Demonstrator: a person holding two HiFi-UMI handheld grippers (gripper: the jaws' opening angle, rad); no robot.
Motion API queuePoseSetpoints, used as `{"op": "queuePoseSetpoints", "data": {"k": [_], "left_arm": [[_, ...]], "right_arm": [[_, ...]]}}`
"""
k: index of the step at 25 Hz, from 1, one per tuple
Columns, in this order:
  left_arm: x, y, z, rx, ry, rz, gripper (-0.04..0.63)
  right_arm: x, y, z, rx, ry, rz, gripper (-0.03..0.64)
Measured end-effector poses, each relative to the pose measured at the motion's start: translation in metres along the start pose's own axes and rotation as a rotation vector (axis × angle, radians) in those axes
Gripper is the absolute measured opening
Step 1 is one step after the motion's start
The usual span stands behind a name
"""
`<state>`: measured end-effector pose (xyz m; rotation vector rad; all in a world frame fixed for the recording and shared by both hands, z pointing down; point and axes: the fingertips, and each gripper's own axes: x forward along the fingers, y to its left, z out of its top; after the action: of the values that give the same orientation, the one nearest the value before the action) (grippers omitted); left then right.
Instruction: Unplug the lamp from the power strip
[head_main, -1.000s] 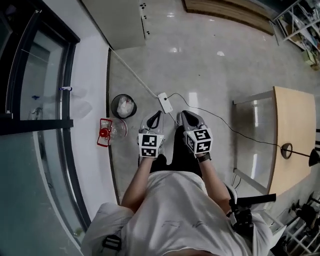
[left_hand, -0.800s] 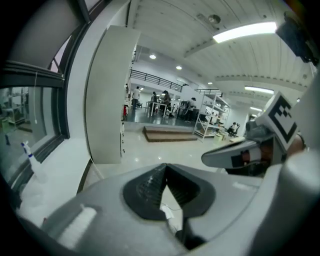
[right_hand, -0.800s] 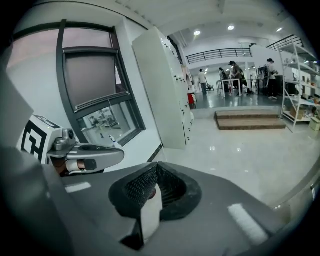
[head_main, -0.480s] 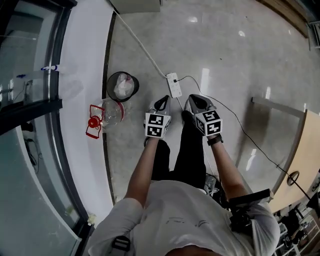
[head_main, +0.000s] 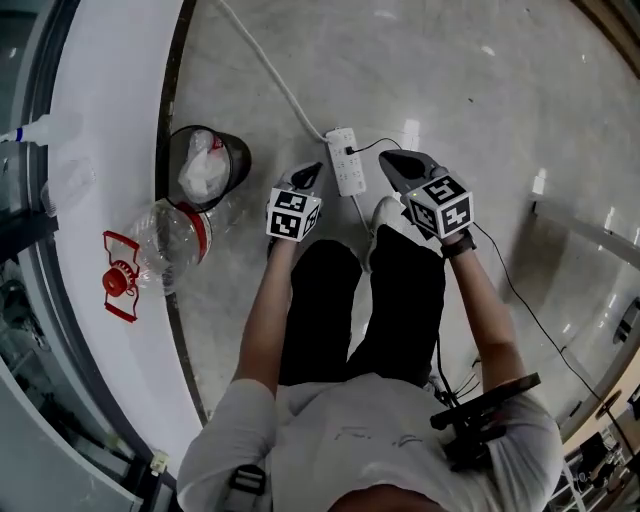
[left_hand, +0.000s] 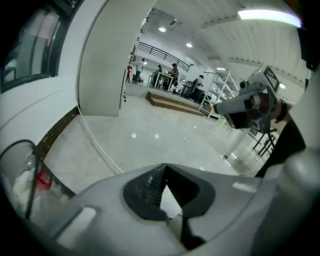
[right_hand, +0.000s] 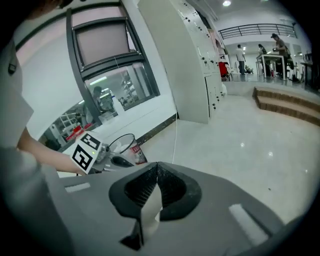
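A white power strip (head_main: 345, 161) lies on the glossy floor, its white cable (head_main: 270, 75) running away to the upper left. A thin black lamp cord (head_main: 372, 144) leaves the strip's far end and passes behind my right gripper; the lamp itself is out of view. My left gripper (head_main: 312, 171) hovers just left of the strip, jaws together and empty. My right gripper (head_main: 387, 157) hovers just right of it, also shut and empty. In the left gripper view the left gripper (left_hand: 165, 167) has its tips meeting; in the right gripper view the right gripper (right_hand: 157, 165) does too.
A black wire bin (head_main: 207, 165) with a white bag stands left of the strip. A clear plastic bottle with a red handle (head_main: 160, 250) lies beside it against the white ledge (head_main: 90, 200). The person's black-trousered legs (head_main: 400, 290) and a white shoe (head_main: 385, 215) are below the grippers.
The head view has dropped closer to the floor and the lamp table has left the picture. Both grippers moved forward and now flank the power strip. Jaws stayed shut.
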<state>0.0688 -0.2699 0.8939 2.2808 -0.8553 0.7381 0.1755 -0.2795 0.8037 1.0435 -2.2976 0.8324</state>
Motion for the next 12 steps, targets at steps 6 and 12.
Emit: {"op": "queuePoseSetpoints", "data": {"k": [6, 12], "left_arm": [[0.088, 0.025, -0.053, 0.06, 0.019, -0.076, 0.002], [0.143, 0.036, -0.103, 0.094, 0.086, -0.153, 0.002]], "right_arm": [[0.062, -0.035, -0.043, -0.191, 0.014, 0.033, 0.008], [0.108, -0.052, -0.094, -0.307, 0.068, 0.031, 0.009]]}}
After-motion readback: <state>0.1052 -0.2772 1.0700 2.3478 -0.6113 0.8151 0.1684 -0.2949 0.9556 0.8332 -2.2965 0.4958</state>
